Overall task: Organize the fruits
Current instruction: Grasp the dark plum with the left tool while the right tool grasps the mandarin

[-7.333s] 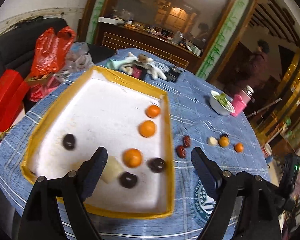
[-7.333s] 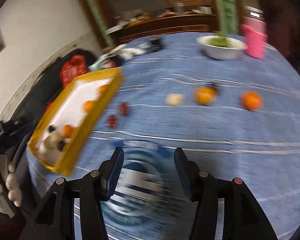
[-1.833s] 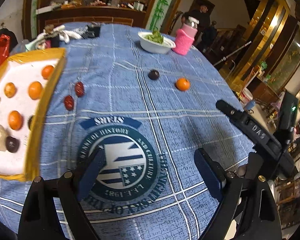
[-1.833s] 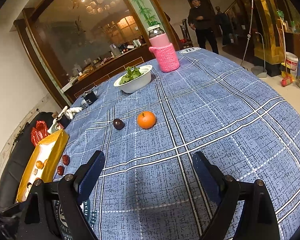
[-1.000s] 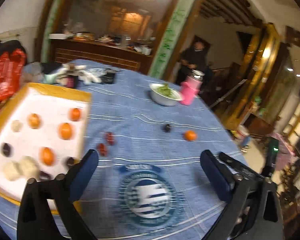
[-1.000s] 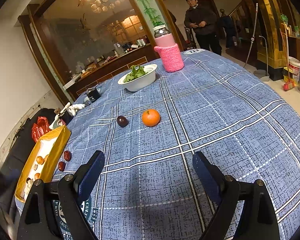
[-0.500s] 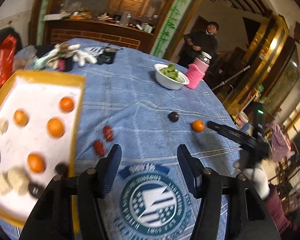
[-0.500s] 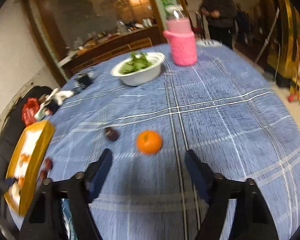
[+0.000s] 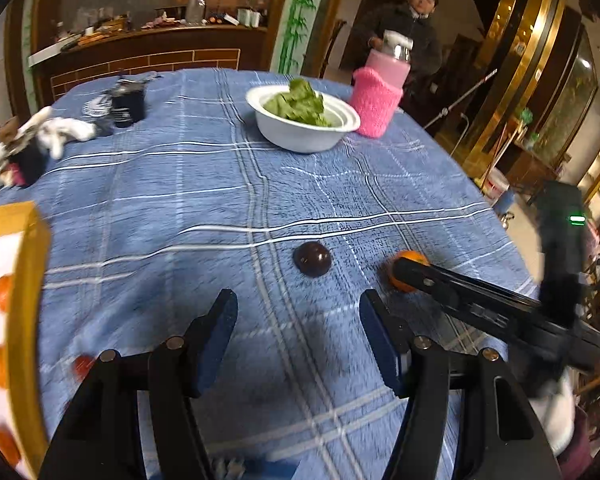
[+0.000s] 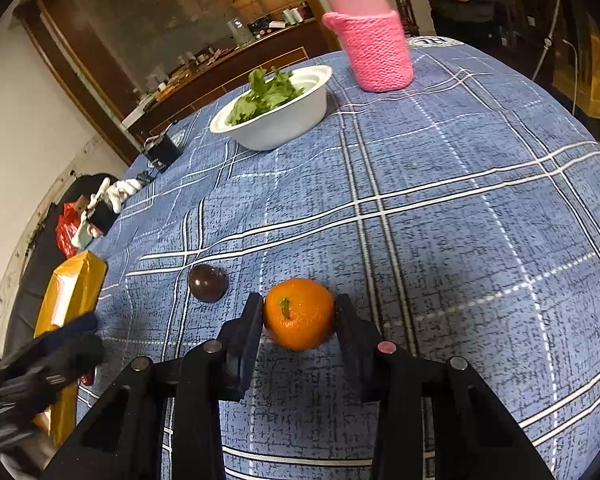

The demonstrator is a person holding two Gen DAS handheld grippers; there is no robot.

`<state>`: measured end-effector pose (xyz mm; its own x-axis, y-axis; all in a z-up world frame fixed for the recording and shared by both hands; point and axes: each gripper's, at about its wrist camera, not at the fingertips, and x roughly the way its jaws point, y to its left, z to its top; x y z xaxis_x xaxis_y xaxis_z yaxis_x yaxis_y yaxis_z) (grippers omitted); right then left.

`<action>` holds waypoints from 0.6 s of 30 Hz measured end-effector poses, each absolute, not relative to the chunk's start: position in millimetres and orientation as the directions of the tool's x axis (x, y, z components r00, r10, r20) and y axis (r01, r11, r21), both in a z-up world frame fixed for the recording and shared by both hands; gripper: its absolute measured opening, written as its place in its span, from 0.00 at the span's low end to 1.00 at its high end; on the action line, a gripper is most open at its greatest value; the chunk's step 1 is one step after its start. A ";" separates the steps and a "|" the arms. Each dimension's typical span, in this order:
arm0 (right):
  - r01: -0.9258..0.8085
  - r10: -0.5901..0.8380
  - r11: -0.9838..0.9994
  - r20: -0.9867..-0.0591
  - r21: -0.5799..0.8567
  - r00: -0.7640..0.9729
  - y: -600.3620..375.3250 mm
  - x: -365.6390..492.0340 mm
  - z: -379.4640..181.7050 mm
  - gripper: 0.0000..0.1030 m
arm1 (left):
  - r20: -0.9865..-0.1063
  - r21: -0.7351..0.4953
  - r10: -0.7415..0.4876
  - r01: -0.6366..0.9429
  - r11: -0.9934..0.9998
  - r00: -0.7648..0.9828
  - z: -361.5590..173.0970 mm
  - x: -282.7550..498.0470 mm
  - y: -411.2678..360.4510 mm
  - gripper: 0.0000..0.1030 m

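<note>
On the cloth: one orange mandarin (image 10: 299, 313), one dark brown round fruit (image 10: 207, 282), one white bowl (image 10: 284, 118), one pink knitted-sleeve bottle (image 10: 370, 46).

Right gripper (image 10: 299, 316) angled downward, jaws closing with both pads against a fruit between them. Left gripper (image 9: 294, 328) angled downward, jaws opening, nothing between them.

A woven checked tablecloth (image 10: 440, 208) lies beneath the tongs; ahead, a smooth white bowl (image 10: 284, 120) and a pink knitted sleeve (image 10: 374, 50).
</note>
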<state>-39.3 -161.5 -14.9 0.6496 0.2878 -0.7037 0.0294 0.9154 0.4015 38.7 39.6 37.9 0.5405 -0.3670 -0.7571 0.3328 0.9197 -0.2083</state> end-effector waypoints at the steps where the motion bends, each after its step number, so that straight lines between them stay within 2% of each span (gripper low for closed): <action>1: 0.037 0.284 0.914 -0.701 0.404 0.655 -164.3 -40.5 -13.9 0.38 | -0.761 -0.201 -0.364 0.338 0.920 0.537 34.6 43.9 33.5 0.60; 8: 0.048 0.285 0.905 -0.687 0.422 0.668 -170.0 -42.4 -9.3 0.38 | -0.792 -0.142 -0.326 0.363 0.921 0.517 14.1 73.8 -0.4 0.59; 10: 0.048 0.278 0.909 -0.690 0.414 0.669 -168.0 -41.9 -9.0 0.38 | -0.803 -0.148 -0.329 0.368 0.918 0.497 8.6 77.8 -3.4 0.51; 11: 0.047 0.279 0.909 -0.689 0.414 0.669 -166.9 -41.1 -8.7 0.38 | -0.809 -0.147 -0.324 0.366 0.919 0.490 5.5 78.7 -3.5 0.29; 12: 0.047 0.279 0.909 -0.689 0.414 0.669 -166.5 -40.8 -8.9 0.38 | -0.814 -0.115 -0.291 0.352 0.929 0.503 3.4 78.9 -4.0 0.21; 18: 0.046 0.269 0.915 -0.690 0.401 0.672 -164.6 -39.2 -9.9 0.38 | -0.783 -0.188 -0.324 0.295 0.937 0.530 17.8 62.5 25.7 0.21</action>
